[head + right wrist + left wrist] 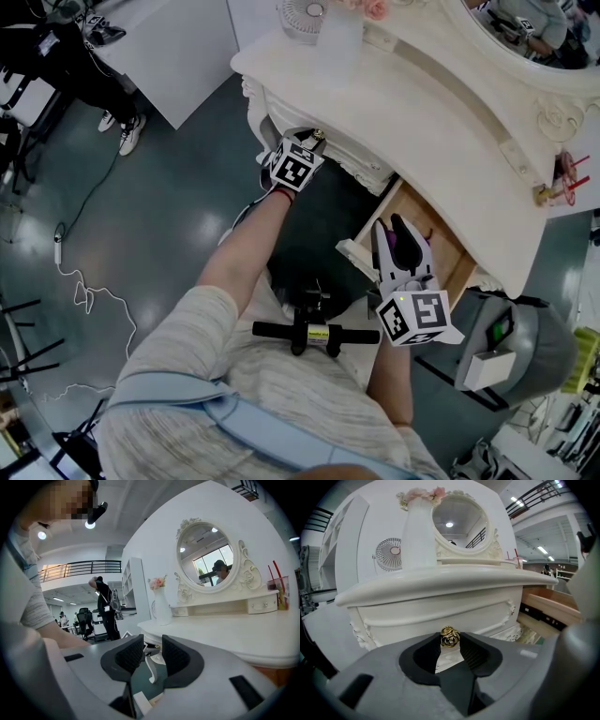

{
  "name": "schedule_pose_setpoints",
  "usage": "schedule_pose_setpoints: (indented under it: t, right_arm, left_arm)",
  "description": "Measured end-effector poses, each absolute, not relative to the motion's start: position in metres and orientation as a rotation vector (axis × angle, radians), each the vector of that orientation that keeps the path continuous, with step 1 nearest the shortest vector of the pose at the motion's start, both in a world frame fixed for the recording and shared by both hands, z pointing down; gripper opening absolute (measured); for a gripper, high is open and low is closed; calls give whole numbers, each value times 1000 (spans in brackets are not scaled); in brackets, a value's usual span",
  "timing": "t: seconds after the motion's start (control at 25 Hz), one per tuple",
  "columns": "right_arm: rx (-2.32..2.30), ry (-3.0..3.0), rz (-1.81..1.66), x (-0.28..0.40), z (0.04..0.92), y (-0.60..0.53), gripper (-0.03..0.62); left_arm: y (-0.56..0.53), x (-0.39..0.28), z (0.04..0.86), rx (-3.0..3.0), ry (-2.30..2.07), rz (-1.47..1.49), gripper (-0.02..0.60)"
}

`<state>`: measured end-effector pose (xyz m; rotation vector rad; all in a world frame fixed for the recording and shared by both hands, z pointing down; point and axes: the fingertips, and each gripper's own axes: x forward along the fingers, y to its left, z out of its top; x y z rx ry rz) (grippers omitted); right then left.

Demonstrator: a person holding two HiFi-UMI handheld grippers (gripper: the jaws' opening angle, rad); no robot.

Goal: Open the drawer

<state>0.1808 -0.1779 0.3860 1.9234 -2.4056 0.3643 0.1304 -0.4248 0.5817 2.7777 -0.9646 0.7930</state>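
Note:
The white dressing table (pixel 441 112) has a closed left drawer (pixel 440 613) with a gold rose-shaped knob (pixel 450 637). My left gripper (pixel 450 642) sits right at that drawer front, its two black pads against either side of the knob. In the head view the left gripper (pixel 314 137) reaches under the tabletop edge to the knob (pixel 320 134). The right-hand wooden drawer (pixel 420 208) stands pulled out. My right gripper (pixel 395 231) hovers over its front edge, and in its own view the right gripper (pixel 152 654) is open with nothing between the jaws.
A white vase (pixel 417 536), a small fan (pixel 389 554) and an oval mirror (pixel 457 524) stand on the tabletop. A black handled tool (pixel 314 330) lies on the floor by my legs. A grey bin (pixel 511 342) stands at the right. A person (pixel 105 606) stands far off.

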Motion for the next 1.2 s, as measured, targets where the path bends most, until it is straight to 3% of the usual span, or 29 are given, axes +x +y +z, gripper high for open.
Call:
schedule_pose_setpoints:
  t: [0.56, 1.2]
  right_arm:
    - [1930, -2407, 324, 178, 373, -173, 85]
    - [1910, -2450, 288, 157, 362, -164, 86]
  left_arm:
    - [-419, 129, 582, 2745, -933, 781, 127]
    - [-368, 75, 582, 2756, -920, 769, 127]
